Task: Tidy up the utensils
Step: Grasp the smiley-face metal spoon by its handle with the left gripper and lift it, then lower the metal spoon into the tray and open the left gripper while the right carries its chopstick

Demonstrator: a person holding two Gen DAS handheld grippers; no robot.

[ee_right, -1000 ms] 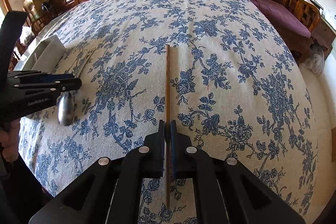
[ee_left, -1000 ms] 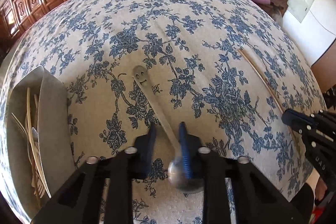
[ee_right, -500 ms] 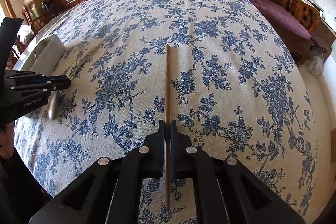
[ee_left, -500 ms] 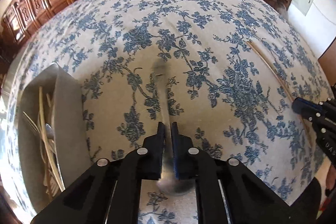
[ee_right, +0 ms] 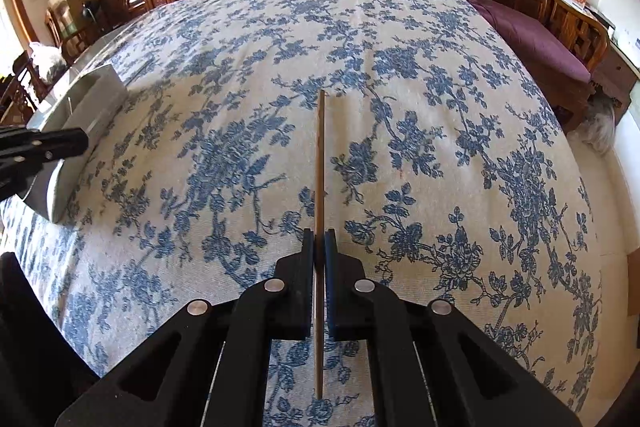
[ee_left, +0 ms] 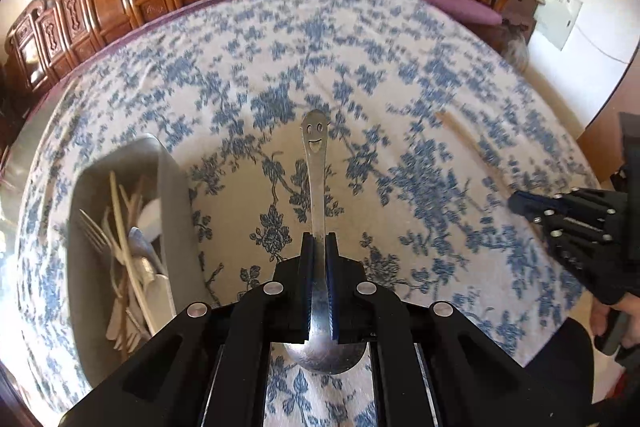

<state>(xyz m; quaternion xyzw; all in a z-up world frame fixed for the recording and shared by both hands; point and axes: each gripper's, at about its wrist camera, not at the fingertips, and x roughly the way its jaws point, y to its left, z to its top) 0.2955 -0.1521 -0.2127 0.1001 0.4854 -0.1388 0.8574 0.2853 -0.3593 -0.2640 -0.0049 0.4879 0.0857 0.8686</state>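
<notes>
Left tongs (ee_left: 319, 247) hide the spoon (ee_left: 315, 163) neck; chopstick (ee_left: 472, 147) blurred

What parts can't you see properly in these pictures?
- Spoon bowl: left wrist view, mostly behind the left tool.
- Chopstick middle: right wrist view, covered by the right tool.
- Utensils in the gray tray: left wrist view, piled and blurred, can't be counted.
- Same tray: right wrist view, inside hidden by its wall.
</notes>
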